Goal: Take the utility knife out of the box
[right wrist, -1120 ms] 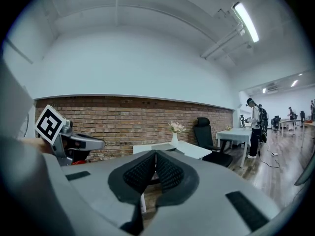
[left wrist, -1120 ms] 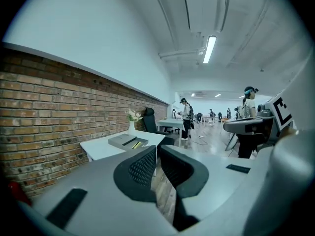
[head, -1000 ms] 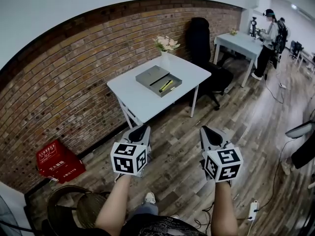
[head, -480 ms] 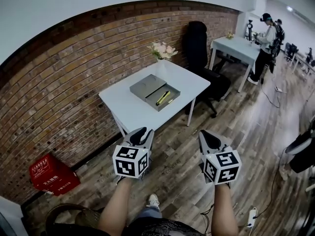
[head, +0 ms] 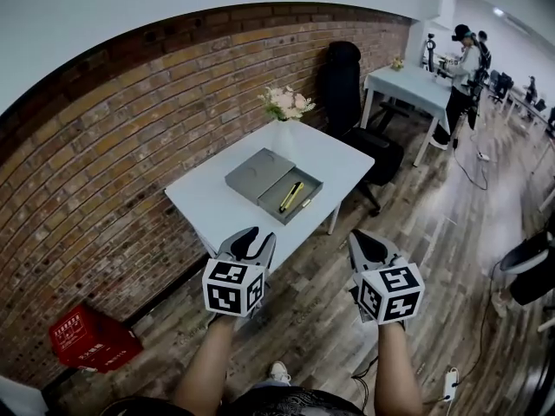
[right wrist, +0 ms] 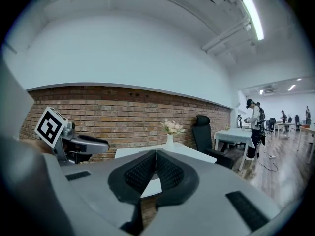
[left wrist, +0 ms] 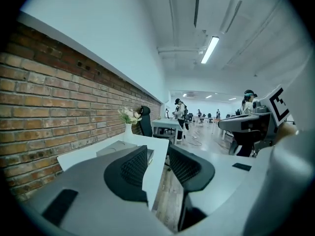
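Observation:
A grey box (head: 309, 200) lies open on the white table (head: 217, 206), its lid (head: 258, 173) flat beside it. Inside lies the yellow and black utility knife (head: 291, 197). Both grippers hover short of the table's near edge, over the wooden floor. My left gripper (head: 254, 237) (left wrist: 157, 154) is opening its jaws, and nothing is between them. Past its pads the box (left wrist: 118, 148) shows on the table. My right gripper (head: 363, 240) (right wrist: 156, 154) is shut, its tips meeting on nothing.
A vase of flowers (head: 286, 105) stands at the table's far edge by the brick wall (head: 104, 137). A black office chair (head: 347, 81) sits behind the table. A red crate (head: 91, 341) lies on the floor at left. People (head: 466, 55) stand by another white table (head: 408, 83).
Both grippers have come closer to the table, which now sits nearer and lower in the head view. The left jaws have parted; the right stays shut.

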